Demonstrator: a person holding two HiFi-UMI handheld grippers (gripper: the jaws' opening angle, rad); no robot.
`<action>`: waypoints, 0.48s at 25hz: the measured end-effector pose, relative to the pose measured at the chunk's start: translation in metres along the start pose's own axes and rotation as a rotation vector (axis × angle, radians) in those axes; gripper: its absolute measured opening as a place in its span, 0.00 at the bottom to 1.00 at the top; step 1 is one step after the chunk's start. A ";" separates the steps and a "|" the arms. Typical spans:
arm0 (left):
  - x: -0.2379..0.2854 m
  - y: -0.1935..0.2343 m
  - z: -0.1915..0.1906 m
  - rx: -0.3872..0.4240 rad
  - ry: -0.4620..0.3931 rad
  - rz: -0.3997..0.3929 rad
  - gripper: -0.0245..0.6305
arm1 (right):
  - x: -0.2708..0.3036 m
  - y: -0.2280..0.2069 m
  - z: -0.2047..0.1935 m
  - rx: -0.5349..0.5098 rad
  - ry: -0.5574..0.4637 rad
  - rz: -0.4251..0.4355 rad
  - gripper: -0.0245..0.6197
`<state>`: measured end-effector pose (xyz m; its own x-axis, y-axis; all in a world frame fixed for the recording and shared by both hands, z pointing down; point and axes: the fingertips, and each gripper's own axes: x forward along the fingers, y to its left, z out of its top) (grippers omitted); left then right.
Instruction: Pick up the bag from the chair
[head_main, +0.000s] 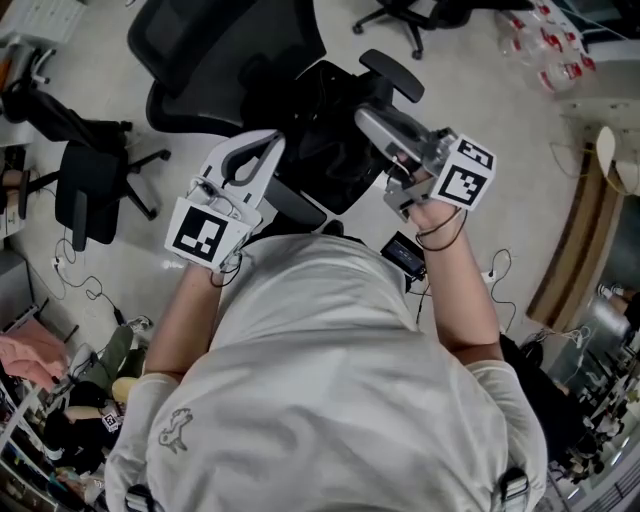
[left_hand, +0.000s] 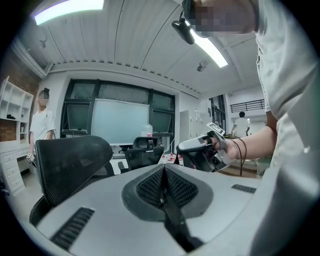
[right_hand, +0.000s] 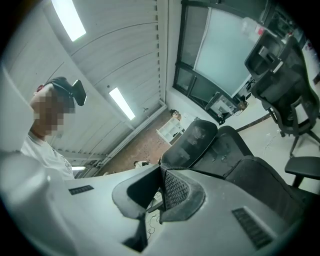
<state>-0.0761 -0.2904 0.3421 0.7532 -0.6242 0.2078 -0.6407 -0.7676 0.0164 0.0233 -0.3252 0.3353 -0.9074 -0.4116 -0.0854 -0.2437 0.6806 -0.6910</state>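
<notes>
A black office chair (head_main: 215, 60) stands right in front of me, its mesh back at the upper left. A dark, bag-like mass (head_main: 330, 130) lies on its seat; black on black hides its outline. My left gripper (head_main: 258, 150) hovers over the seat's near left side. In the left gripper view its pads (left_hand: 150, 186) meet with nothing between them. My right gripper (head_main: 375, 122) is held over the near right side, beside the armrest (head_main: 395, 72). Its pads (right_hand: 174, 192) also meet, and it tilts up toward the ceiling. The left gripper view also shows the right gripper (left_hand: 192, 147).
A second black chair (head_main: 90, 170) stands at the left and a third (head_main: 410, 15) at the top. Cables and a power strip (head_main: 405, 255) lie on the floor by my feet. Packed bottles (head_main: 545, 45) sit at the top right. A person (left_hand: 42, 120) stands far off.
</notes>
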 end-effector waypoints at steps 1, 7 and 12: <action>-0.001 -0.005 0.003 0.006 -0.006 0.001 0.06 | -0.006 0.005 0.001 -0.006 -0.004 -0.001 0.09; -0.008 -0.036 0.014 0.031 -0.034 0.002 0.06 | -0.039 0.031 0.001 -0.028 -0.027 -0.005 0.09; -0.019 -0.077 0.013 0.042 -0.038 0.023 0.06 | -0.075 0.055 -0.008 -0.037 -0.047 0.010 0.09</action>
<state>-0.0392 -0.2218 0.3241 0.7442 -0.6459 0.1703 -0.6513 -0.7582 -0.0293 0.0750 -0.2517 0.3095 -0.8931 -0.4317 -0.1264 -0.2476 0.7065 -0.6630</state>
